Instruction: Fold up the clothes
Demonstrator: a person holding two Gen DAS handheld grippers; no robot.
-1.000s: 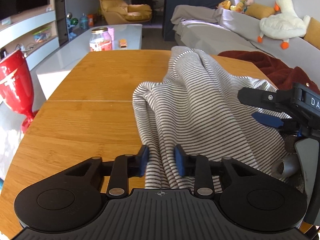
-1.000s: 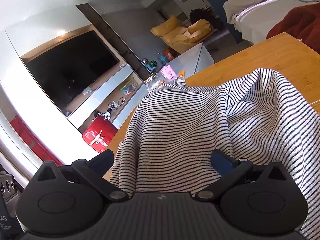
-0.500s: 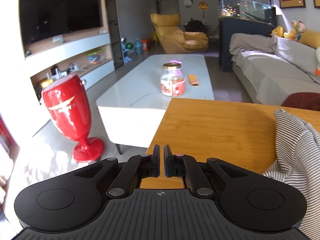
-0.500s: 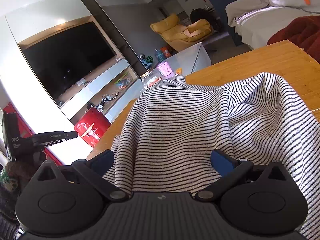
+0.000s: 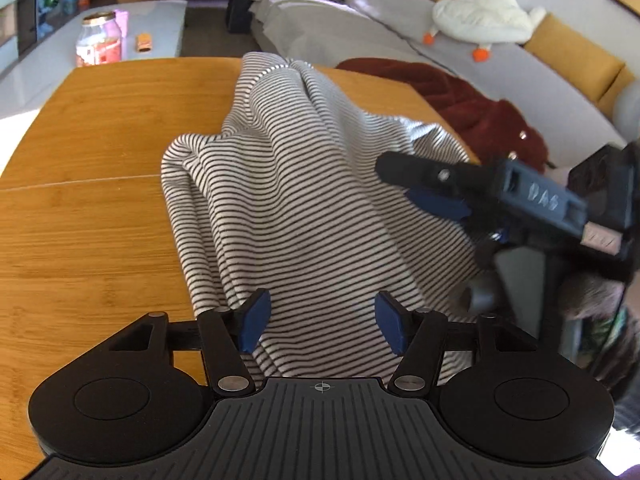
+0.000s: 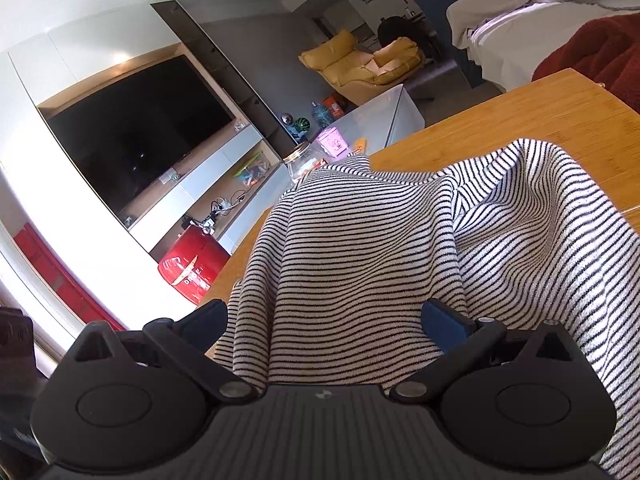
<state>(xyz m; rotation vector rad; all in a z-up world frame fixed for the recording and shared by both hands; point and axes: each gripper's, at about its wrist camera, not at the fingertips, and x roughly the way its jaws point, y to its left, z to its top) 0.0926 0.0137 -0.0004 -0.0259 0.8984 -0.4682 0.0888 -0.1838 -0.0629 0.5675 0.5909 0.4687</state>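
A black-and-white striped garment (image 5: 304, 184) lies bunched on the wooden table (image 5: 92, 216). My left gripper (image 5: 320, 322) is open at the garment's near edge, with cloth lying between its blue pads (image 5: 252, 320). My right gripper (image 6: 324, 328) is open wide, and the striped garment (image 6: 360, 264) drapes over and between its fingers. The right gripper also shows in the left wrist view (image 5: 432, 188), resting on the cloth's right side.
A dark red blanket (image 5: 472, 108) lies off the table's far right edge by a grey sofa (image 5: 360, 28) with a plush duck (image 5: 480, 20). A white coffee table (image 5: 100, 32) with a jar stands beyond. A red vase (image 6: 188, 268) and a TV (image 6: 136, 136) are to the left.
My left gripper swung away to the left and shut, then came back to the garment's near edge and opened wide around the cloth. My right gripper stayed open under the cloth.
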